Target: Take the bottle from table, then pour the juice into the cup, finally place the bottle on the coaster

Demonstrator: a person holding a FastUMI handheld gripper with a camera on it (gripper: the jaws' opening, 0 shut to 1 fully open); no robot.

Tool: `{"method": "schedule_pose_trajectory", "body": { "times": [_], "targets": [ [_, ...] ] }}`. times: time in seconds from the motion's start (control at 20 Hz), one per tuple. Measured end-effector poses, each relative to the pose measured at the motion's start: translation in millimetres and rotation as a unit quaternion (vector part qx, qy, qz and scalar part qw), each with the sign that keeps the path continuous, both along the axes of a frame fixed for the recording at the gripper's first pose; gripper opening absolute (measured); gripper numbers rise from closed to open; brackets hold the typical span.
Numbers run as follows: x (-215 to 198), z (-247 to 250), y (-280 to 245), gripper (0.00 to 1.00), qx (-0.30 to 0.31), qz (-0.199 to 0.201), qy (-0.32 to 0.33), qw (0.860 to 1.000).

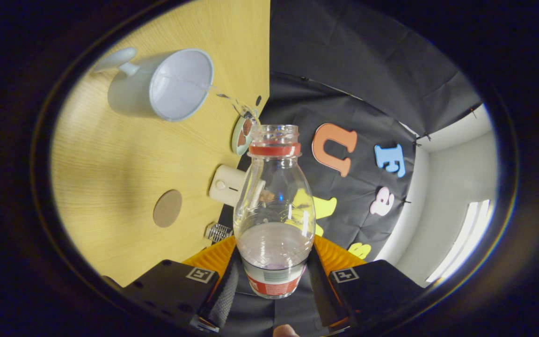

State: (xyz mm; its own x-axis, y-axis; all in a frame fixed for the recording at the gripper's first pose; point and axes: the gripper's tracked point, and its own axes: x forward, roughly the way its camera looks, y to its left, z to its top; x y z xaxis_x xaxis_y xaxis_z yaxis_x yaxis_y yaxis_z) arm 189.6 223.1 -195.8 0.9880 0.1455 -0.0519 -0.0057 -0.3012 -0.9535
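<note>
My gripper (273, 281) is shut on the lower body of a clear plastic bottle (274, 201), one finger on each side. The bottle has a red neck ring, a red label at its base and no cap. It is tipped over sideways relative to the wooden table (110, 164). A thin clear stream (225, 97) runs from its mouth (274, 132) into a pale mug (166, 86) standing on the table beyond the fingers, handle turned away. A little liquid pools low in the bottle. A round brown coaster (167, 208) lies flat on the table, closer to the fingers than the mug.
A small round green-rimmed item (242, 135) sits at the table's edge beside the bottle's neck. A white box with a knob (225, 185) and a small metal piece (219, 232) stand along the same edge. The booth's black cloth wall hangs behind.
</note>
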Motion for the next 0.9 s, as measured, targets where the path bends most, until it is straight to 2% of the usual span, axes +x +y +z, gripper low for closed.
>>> {"method": "schedule_pose_trajectory", "body": {
  "times": [0.9],
  "targets": [
    [7, 18, 3, 0.76, -0.046, 0.007, -0.028, 0.999]
  ]
}}
